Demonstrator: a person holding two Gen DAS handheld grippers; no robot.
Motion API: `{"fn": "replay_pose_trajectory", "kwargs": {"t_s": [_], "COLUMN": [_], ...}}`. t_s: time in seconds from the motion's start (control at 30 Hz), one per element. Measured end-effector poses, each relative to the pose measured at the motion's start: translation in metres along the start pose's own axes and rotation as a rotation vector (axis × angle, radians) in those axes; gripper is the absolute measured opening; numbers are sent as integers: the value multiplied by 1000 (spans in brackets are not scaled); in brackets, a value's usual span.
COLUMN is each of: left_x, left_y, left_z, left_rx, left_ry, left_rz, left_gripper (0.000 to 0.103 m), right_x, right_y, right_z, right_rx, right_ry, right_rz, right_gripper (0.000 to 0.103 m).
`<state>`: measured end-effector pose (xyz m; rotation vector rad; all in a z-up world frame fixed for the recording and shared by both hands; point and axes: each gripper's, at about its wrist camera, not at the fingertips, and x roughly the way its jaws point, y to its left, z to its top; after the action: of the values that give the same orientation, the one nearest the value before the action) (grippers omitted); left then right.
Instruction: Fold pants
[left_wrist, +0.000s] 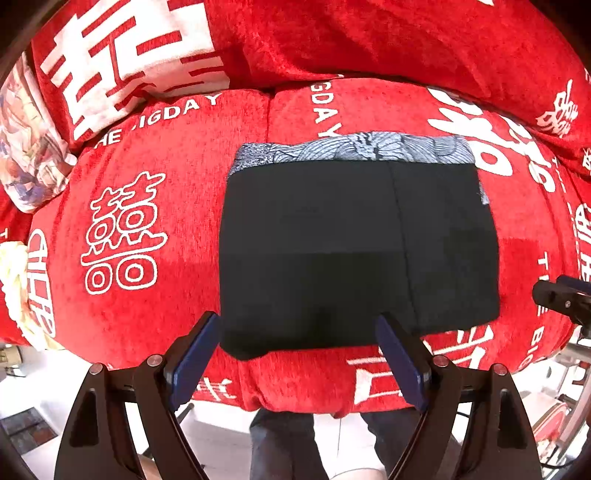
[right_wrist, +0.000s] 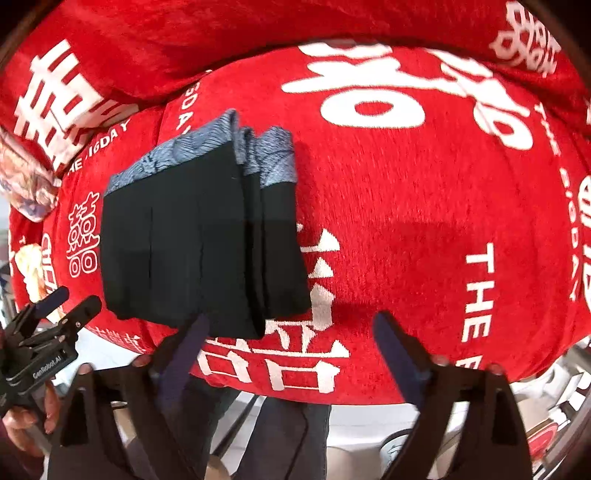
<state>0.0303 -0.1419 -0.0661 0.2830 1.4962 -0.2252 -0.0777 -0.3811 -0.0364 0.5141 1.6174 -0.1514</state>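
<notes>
On the red sofa cover I see 1 folded pair of pants; my 2 hand-held grippers, left and right, gape empty.

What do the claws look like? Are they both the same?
Yes, they match. The left claw and the right claw each have two flat dark blue fingers on black, triangle-shaped plastic arms with round silver bolts. The left one's black body carries small white lettering, seen from the right wrist view.
</notes>
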Motion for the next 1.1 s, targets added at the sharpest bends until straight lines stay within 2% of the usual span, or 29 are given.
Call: {"fn": "replay_pose_trajectory", "kwargs": {"t_s": [0.2, 0.33, 0.37, 0.4, 0.43, 0.6, 0.77, 0.93, 1.1], "left_x": [-18, -29, -31, -33, -36, -47, -57, -65, -71], "left_y": [-8, -4, -1, 3, 6, 22, 35, 40, 43], "left_z": [-1, -1, 0, 0, 0, -2, -9, -16, -21], "left_rx": [36, 62, 62, 56, 47, 42, 49, 52, 42], "left_ry": [-4, -21, -20, -21, -29, -45, -68, -82, -86], "left_rz": [4, -16, -16, -18, -17, -41, -22, -5, -30], "left_gripper": [87, 87, 89, 102, 103, 103, 103, 103, 103], "right_x": [-17, -26, -28, -29, -30, -43, -49, -56, -62], "right_y": [22, 41, 44, 47, 49, 67, 89, 103, 111], "right_z": [-4, -8, -9, -10, -12, -19, -26, -31, -35], "right_rx": [-4, -15, -14, -11, -6, -5, -25, -11, 7], "right_ry": [-24, -59, -62, -63, -66, -112, -125, -123, -123], "right_rz": [15, -25, -34, -44, -53, -130, -195, -183, -172], "right_gripper": [103, 103, 103, 103, 103, 103, 103, 103, 103]}}
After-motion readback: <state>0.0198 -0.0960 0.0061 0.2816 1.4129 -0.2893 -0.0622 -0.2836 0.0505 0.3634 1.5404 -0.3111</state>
